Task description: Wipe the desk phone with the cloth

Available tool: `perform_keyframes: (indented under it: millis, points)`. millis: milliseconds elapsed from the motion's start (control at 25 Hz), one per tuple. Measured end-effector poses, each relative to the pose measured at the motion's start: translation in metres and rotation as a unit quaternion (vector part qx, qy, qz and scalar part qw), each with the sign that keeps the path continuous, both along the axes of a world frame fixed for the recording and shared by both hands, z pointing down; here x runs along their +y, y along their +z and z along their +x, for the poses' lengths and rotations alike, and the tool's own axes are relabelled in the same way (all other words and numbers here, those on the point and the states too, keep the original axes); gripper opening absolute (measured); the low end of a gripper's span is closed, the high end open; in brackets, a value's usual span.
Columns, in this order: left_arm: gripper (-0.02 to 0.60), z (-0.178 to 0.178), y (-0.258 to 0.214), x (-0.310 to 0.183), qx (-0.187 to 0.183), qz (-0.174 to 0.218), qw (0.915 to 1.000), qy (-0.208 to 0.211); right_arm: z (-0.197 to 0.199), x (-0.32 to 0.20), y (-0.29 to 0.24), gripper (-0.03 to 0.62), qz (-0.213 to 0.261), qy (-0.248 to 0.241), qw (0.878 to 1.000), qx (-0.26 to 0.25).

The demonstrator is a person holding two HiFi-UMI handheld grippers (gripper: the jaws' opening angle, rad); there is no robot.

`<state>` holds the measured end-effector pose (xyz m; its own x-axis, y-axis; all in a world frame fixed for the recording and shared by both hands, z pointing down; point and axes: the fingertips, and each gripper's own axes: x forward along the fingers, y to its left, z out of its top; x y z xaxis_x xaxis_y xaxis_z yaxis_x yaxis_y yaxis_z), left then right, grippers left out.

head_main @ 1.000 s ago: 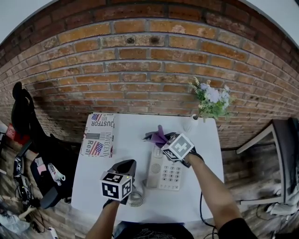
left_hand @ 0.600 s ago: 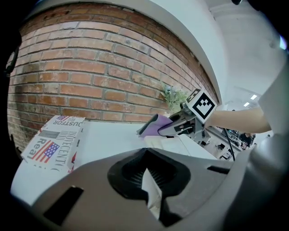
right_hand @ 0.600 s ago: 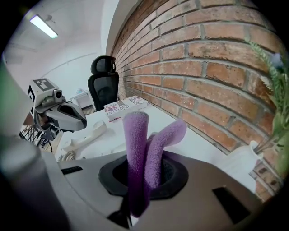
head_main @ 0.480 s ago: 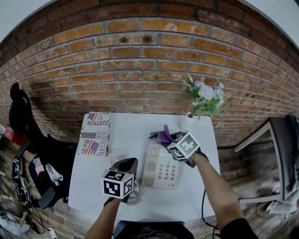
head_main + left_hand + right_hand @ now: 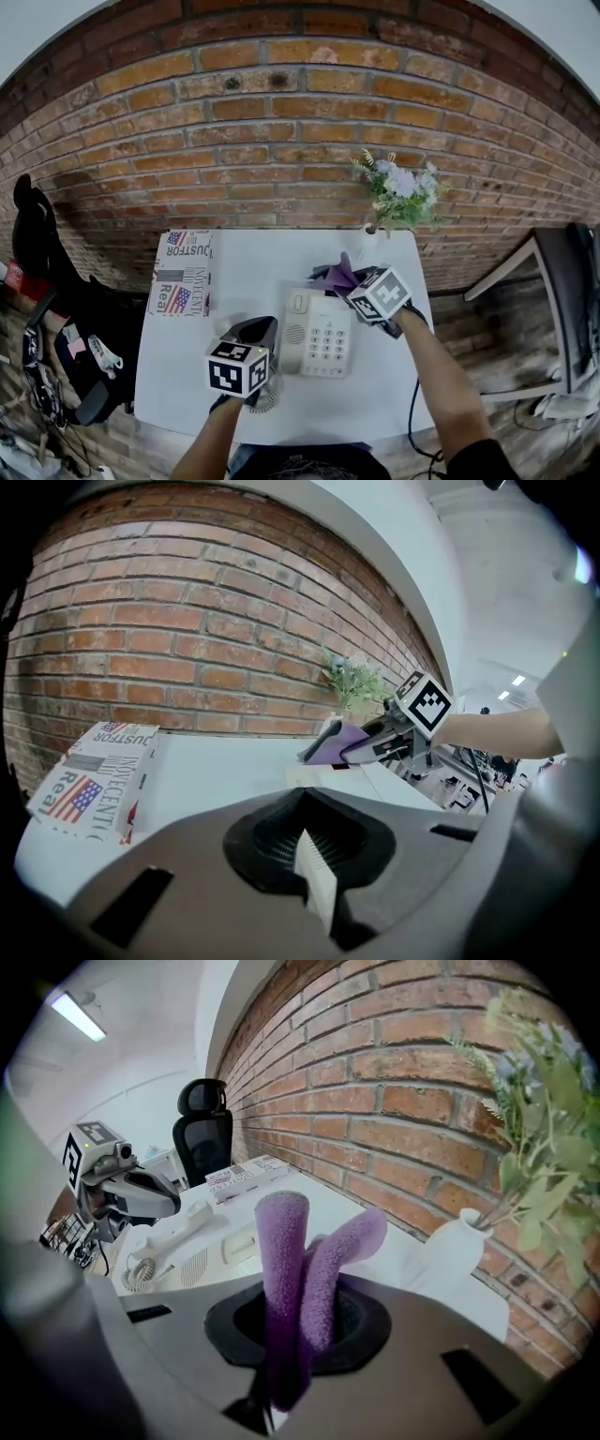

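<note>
A white desk phone (image 5: 323, 345) sits near the front of the white table (image 5: 253, 267). Its handset (image 5: 183, 1230) is off the cradle, and my left gripper (image 5: 259, 330) is shut on it just left of the phone, where a white edge (image 5: 314, 878) shows between the jaws. The coiled cord (image 5: 263, 399) hangs below. My right gripper (image 5: 332, 276) is shut on a purple cloth (image 5: 341, 272) above the phone's back right corner. The cloth (image 5: 291, 1260) stands up in two folds between the jaws.
A white vase (image 5: 374, 247) of flowers (image 5: 399, 190) stands at the table's back right, close to the cloth. A printed box (image 5: 181, 272) lies at the table's left edge. A brick wall runs behind. A black chair (image 5: 37, 234) and bags are on the left.
My right gripper has carried the cloth to the right, from over the phone's back middle toward its back right corner. The left gripper keeps the handset where it was.
</note>
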<state>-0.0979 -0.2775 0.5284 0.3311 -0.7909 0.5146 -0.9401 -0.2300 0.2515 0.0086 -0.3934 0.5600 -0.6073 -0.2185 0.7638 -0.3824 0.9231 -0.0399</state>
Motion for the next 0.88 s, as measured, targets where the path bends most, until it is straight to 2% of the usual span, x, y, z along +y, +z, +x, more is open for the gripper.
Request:
perform_keyframes:
  millis: [240, 600, 880]
  points:
    - [0.005, 0.006, -0.002, -0.002, 0.001, 0.003, 0.9999, 0.013, 0.027, -0.003, -0.001, 0.049, 0.004, 0.040, 0.999, -0.002]
    - [0.005, 0.007, -0.015, -0.002, 0.002, 0.016, 0.9993, 0.033, 0.063, 0.002, -0.029, 0.049, 0.056, 0.134, 0.989, -0.031]
    - [0.005, 0.004, -0.028, 0.006, -0.004, 0.026, 0.9983, 0.052, 0.072, 0.036, -0.060, 0.049, 0.089, 0.160, 0.982, -0.055]
